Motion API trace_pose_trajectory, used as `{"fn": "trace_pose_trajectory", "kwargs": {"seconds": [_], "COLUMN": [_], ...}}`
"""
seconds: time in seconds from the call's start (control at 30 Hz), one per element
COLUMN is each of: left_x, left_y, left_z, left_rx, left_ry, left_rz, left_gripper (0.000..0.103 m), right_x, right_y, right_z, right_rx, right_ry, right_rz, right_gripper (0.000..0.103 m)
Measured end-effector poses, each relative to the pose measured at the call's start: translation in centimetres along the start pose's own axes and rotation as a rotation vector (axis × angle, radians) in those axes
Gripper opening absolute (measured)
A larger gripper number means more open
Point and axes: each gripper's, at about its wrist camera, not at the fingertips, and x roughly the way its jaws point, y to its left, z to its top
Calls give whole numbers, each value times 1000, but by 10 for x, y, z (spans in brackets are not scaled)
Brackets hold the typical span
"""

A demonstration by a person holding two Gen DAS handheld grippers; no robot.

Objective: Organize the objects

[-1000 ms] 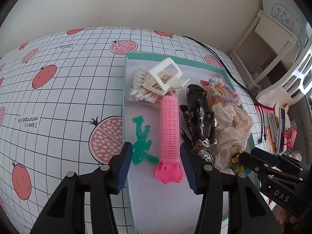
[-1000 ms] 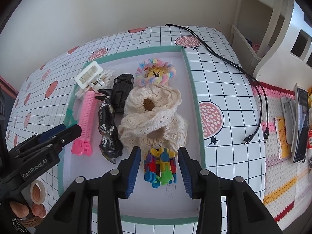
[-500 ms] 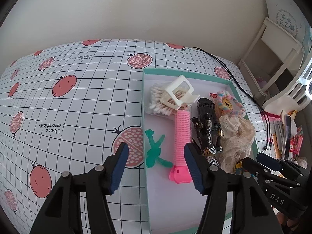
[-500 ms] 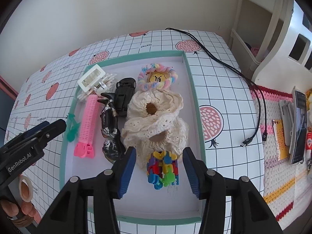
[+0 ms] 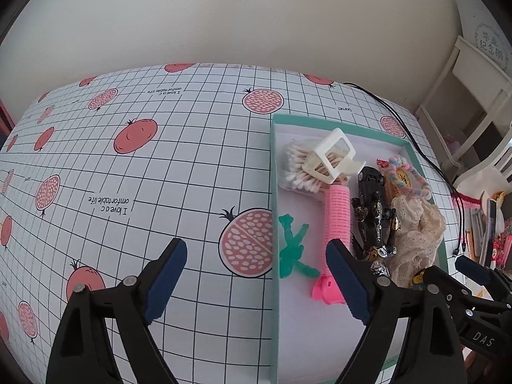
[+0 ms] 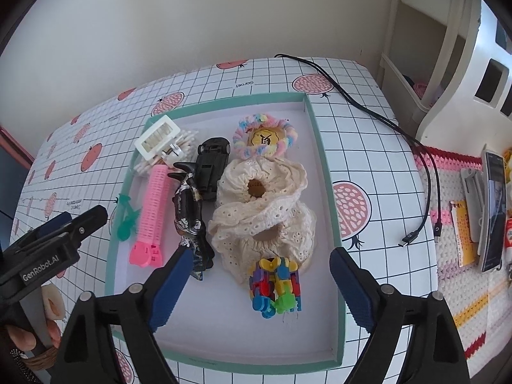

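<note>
A teal-rimmed tray (image 6: 326, 166) (image 5: 274, 192) lies on the pomegranate-print tablecloth (image 5: 144, 176). It holds cotton swabs (image 5: 296, 168), a white clip (image 5: 332, 156), a pink hair roller (image 6: 155, 204) (image 5: 336, 220), a green figure (image 5: 292, 246), a black toy car (image 6: 211, 163), a black-and-gold item (image 6: 188, 211), cream lace scrunchies (image 6: 262, 211), a pastel scrunchie (image 6: 265, 137) and a colourful block toy (image 6: 275, 288). My left gripper (image 5: 256, 280) is open above the tray's left rim, holding nothing. My right gripper (image 6: 260, 288) is open above the block toy, also holding nothing.
A black cable (image 6: 368, 108) runs across the table right of the tray. A phone (image 6: 494, 208) and small items lie on a crocheted mat (image 6: 448, 256) further right. White furniture (image 6: 454, 73) stands at the back right. A person's hand (image 6: 19, 339) holds the left gripper's handle.
Both grippers have opened wider and drawn back from the tray. The left one has shifted left, so the pink roller is no longer between its fingers.
</note>
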Motion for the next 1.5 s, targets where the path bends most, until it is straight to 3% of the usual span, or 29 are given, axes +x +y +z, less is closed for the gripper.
{"fn": "trace_pose_trajectory", "kwargs": {"seconds": [0.17,1.13,1.5], "left_x": [-2,-35,-61], "left_y": [7,31,40], "left_z": [-1,-11,-25], "left_rx": [-13,-37,-49], "left_ry": [-15,-57,-83], "left_rz": [26,73,56], "left_gripper": [95,95,95], "right_x": [-2,-18,-33], "right_y": [3,33,43], "right_z": [0,-13,-31], "right_rx": [-3,-11,-1], "right_ry": [-13,-41,-56], "right_rz": [3,27,44], "right_gripper": [103,103,103]}}
